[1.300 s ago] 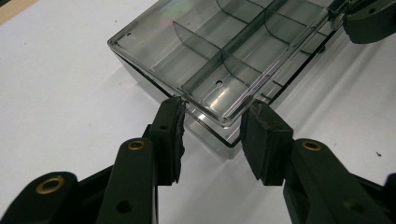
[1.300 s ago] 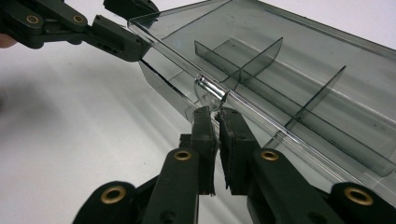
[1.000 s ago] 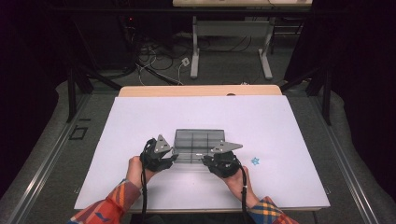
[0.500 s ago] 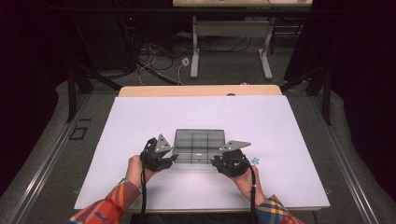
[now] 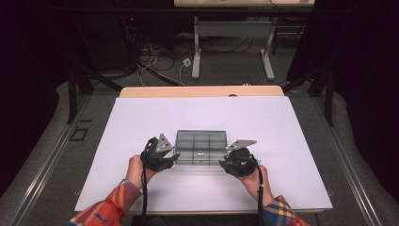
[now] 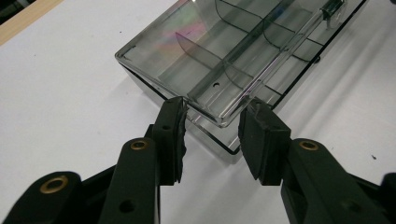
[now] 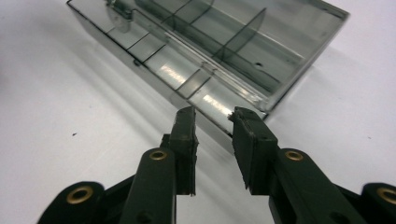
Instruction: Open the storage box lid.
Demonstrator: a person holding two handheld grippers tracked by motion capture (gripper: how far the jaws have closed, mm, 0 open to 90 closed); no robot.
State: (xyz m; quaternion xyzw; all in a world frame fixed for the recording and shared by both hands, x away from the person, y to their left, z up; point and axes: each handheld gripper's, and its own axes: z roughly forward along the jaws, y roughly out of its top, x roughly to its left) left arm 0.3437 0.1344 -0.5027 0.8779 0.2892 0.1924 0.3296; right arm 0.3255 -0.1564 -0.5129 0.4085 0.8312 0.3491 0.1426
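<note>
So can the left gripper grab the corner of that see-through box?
Probably yes. The left gripper is open, its fingers either side of the clear box's near corner, and nothing lies between them.

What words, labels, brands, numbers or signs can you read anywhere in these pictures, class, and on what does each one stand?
None can be read.
Clear compartment box: no label or print shows on lid or walls.
Left tongs and right tongs: plain black, no markings.
White table: unprinted.

L gripper & R gripper low (jaws apart).
</note>
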